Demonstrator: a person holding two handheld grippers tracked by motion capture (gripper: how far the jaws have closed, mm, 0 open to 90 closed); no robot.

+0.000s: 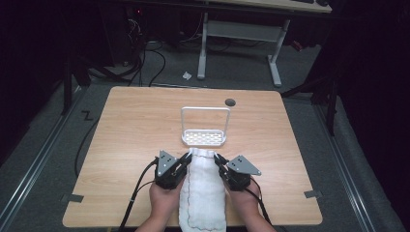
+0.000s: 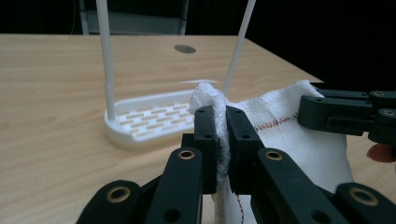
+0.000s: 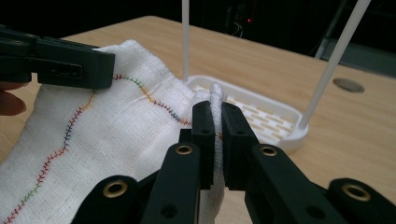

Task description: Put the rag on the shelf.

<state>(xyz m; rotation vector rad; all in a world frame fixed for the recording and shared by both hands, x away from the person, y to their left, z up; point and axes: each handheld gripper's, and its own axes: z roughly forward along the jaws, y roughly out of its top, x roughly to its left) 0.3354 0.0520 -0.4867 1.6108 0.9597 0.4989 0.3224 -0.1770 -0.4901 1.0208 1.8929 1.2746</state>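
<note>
One white stitched cloth (image 1: 203,193) being pinched at its far corners by two black grippers, left gripper (image 1: 184,161) and right gripper (image 1: 220,162) both clamped on it, one white slotted plastic rack (image 1: 204,138) just beyond.

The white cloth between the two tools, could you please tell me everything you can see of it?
The white cloth is a soft, woven-looking towel with a wavy line of multicoloured stitching near its edge. It lies lengthwise on the wooden table, its near end hanging past the table's front edge. The left tool and the right tool are each shut on one far corner, bunching the fabric between their black jaws. That far edge sits right by the white rack; whether they touch is unclear.
</note>
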